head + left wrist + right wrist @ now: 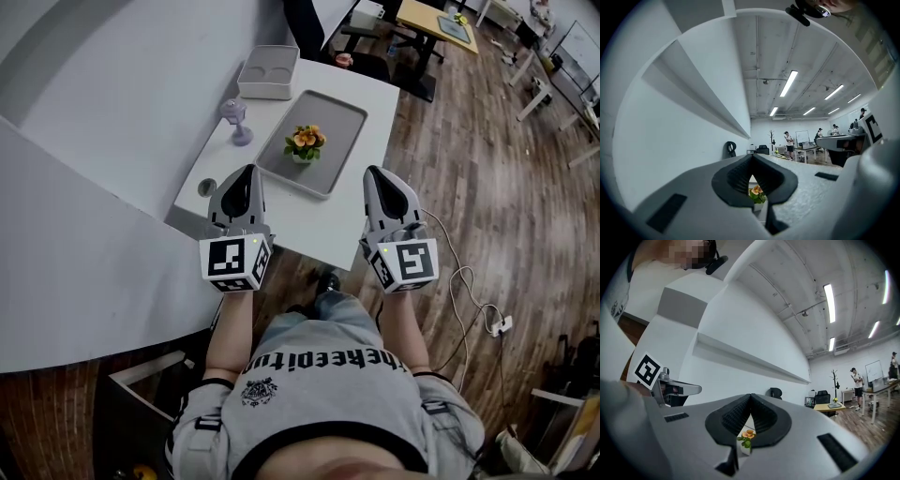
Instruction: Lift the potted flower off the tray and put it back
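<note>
Potted flower (305,143) stands on tray (342,117); grey shirt (328,403) bears curved black lettering (323,364).

The white table (309,223) holds a grey tray (336,120), a white box (269,73), a purple cup (236,120) and a small round grey thing (207,187).

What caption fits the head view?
Left tongs and right tongs shut, empty, short of the potted flower standing on its tray.

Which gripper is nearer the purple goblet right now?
Left. The left gripper is just short of the purple goblet, on the tray's same side; the right gripper is across the tray.
</note>
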Demonstrator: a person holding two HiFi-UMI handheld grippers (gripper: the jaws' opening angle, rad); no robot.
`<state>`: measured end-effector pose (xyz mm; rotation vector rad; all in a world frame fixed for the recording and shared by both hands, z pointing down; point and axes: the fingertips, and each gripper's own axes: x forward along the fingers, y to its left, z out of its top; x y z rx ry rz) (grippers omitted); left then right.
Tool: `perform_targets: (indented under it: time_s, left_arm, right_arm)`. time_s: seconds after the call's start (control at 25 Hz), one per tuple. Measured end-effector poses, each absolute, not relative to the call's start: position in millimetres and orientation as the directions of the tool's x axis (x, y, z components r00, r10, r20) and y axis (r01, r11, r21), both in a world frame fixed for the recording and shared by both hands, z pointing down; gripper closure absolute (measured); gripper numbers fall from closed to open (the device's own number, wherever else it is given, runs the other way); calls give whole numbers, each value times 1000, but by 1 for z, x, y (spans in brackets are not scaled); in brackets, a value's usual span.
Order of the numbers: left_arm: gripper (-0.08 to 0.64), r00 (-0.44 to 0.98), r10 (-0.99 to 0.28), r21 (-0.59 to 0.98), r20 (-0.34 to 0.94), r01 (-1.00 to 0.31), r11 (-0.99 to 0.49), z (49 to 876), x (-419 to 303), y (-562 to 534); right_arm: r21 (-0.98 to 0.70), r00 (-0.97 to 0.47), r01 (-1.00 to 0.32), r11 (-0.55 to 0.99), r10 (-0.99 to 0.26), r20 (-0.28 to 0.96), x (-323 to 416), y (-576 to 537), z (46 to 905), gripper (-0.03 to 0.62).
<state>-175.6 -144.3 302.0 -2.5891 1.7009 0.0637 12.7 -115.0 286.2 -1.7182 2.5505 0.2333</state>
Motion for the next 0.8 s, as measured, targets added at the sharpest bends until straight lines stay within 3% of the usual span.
perform_targets:
  time_s: [0.8]
  left_arm:
    - [555, 394, -903, -27, -171, -918, -395, 276, -197, -93]
  right_arm:
    - [135, -312, -948, 289, -929, -200, 7, -60, 268, 592]
